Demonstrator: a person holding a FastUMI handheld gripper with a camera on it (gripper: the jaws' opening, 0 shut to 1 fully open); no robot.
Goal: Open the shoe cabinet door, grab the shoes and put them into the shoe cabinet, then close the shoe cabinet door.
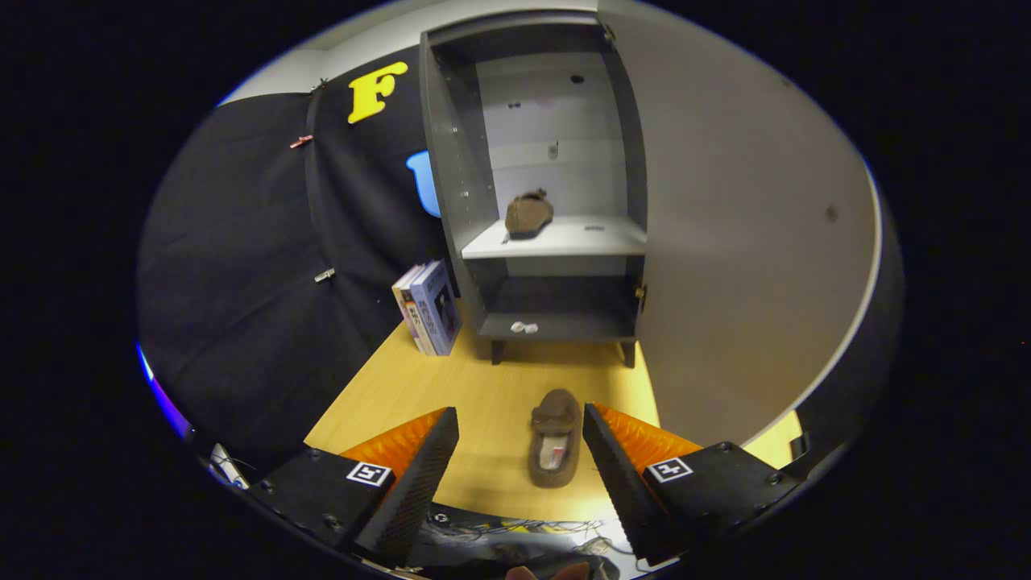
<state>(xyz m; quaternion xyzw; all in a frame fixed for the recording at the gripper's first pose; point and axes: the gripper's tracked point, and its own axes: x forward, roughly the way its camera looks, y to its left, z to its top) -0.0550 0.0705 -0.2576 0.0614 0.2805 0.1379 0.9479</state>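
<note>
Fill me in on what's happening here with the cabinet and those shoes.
A person is holding a gripper with its fingers spread open, holding nothing. The shoe cabinet stands ahead with its door swung wide open. One brown shoe already sits on the cabinet's middle shelf. The second brown shoe lies on the wooden floor between the fingers, not yet touched. Some books lean beside the cabinet.

gripper (pixel 521 423): two-finger, hand-held, seen from its own camera looking forward along the fingers. jaws spread wide, nothing pressed between them. fingers (pixel 423 475): dark, wedge-shaped, ribbed black inner faces, orange ribbed panels on the outer sides, tips angled slightly inward. each finger base is a black block bearing a square black-and-white marker. pose: level, pointing forward and a little downward. fingertips of a hand (pixel 548 573) just visible beneath the gripper.
</note>
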